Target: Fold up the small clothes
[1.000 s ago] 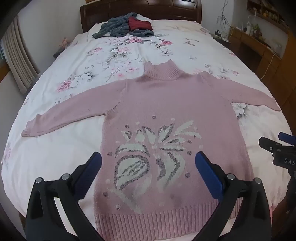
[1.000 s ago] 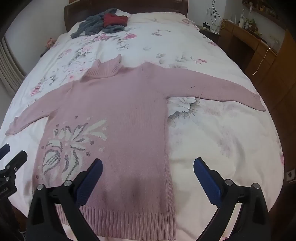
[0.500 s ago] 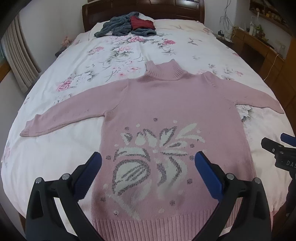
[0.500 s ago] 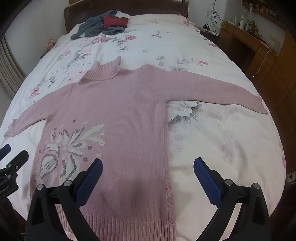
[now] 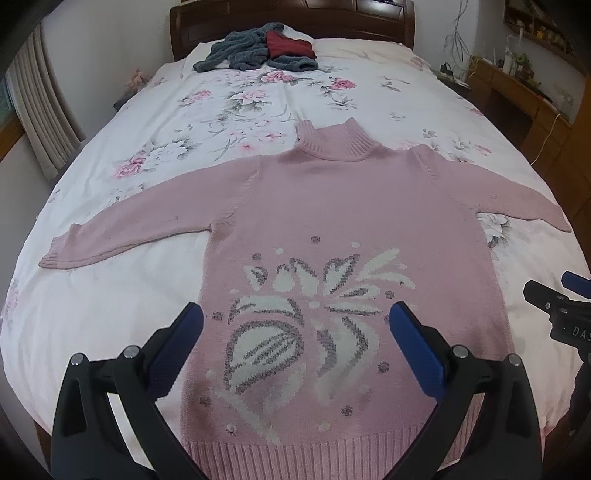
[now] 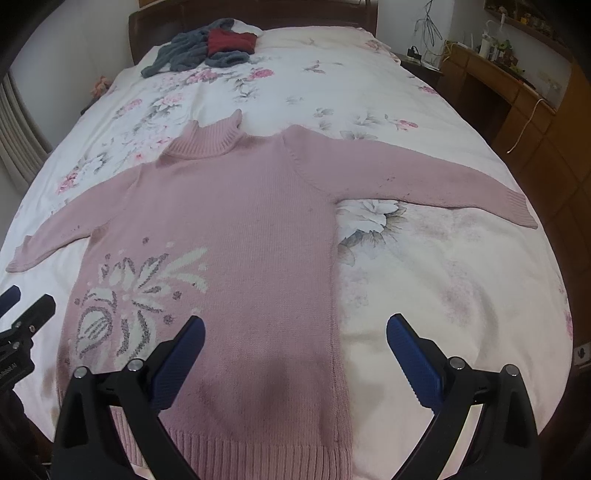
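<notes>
the pink sweater lies flat and face up on the bed, its long axis running from the ribbed hem at 6 o'clock to the turtleneck collar at 12 o'clock, with the sleeves spread out toward 9 and 3 o'clock. the left tongs hang over the flower pattern near the hem, spread wide, gripping nothing. the right tongs hover over the sweater's right edge, equally wide and empty. a grey and red clothes heap sits at 12 o'clock by the headboard.
</notes>
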`<state>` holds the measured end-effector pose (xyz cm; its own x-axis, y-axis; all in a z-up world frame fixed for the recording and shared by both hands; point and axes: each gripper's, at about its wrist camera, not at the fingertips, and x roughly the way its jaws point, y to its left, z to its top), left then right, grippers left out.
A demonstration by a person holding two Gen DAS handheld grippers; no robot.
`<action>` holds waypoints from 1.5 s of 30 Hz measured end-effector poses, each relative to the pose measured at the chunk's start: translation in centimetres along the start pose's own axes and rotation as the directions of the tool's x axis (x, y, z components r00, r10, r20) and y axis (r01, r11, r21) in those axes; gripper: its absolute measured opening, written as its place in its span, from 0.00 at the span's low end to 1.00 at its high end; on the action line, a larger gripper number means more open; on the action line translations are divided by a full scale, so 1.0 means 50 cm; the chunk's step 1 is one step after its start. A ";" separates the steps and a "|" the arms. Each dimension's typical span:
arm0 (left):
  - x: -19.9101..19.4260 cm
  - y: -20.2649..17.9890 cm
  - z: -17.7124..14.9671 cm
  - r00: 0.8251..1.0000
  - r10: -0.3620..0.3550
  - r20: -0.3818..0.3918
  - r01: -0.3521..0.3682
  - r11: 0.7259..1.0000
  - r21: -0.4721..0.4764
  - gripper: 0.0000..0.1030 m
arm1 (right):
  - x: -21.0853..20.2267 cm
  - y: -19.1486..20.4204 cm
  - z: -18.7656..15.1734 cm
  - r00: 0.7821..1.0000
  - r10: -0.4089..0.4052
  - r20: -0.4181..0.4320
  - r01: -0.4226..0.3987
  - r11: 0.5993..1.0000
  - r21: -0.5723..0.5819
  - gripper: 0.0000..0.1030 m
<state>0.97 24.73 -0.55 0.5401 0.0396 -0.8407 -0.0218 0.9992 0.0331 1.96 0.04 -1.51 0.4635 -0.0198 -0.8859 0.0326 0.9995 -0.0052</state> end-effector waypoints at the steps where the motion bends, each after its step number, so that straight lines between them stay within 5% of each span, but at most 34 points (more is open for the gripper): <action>1: 0.000 0.001 0.000 1.000 0.003 0.001 -0.003 1.000 0.002 0.97 | 0.000 0.000 0.000 1.000 0.000 0.000 0.000 1.000 0.000 0.96; 45: -0.005 0.019 -0.006 1.000 0.029 0.003 -0.029 1.000 0.003 0.97 | -0.008 0.013 0.006 1.000 0.004 0.015 -0.004 1.000 -0.007 0.96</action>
<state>0.54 25.67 -0.48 0.5422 0.0683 -0.8375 -0.0345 0.9977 0.0589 2.04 0.68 -1.03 0.4765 -0.0166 -0.8790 0.0252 0.9997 -0.0052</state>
